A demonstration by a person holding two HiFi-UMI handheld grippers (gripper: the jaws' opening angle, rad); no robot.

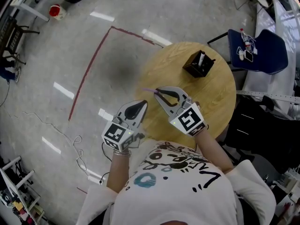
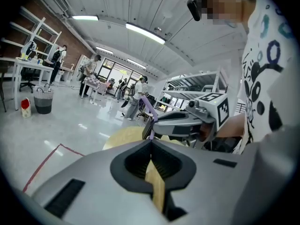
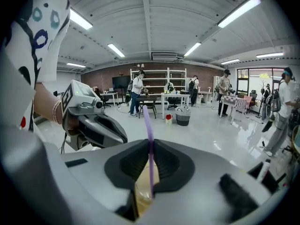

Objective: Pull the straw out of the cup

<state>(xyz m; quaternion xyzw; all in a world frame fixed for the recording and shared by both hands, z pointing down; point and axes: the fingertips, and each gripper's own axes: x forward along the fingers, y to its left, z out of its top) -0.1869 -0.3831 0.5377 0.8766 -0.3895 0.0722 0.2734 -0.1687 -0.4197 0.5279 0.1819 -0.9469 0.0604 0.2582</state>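
Grey workshop floor, round wooden table point(image 1: 220, 97) centre-right of head view. Right gripper point(image 3: 150, 149) pinched shut on purple straw point(image 3: 148, 121), mid-frame, above table's left edge; no cup visible. Straw looked light, thin, crushable: gentle pinch mid-length. Left gripper point(image 2: 151, 142) closed, empty. Head view showed only straw's tip; right gripper view showed clamp.

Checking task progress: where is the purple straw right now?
The purple straw is clamped in the right tool, poking past its tips; in the head view that is above the round table's left edge, just right of the left tool.
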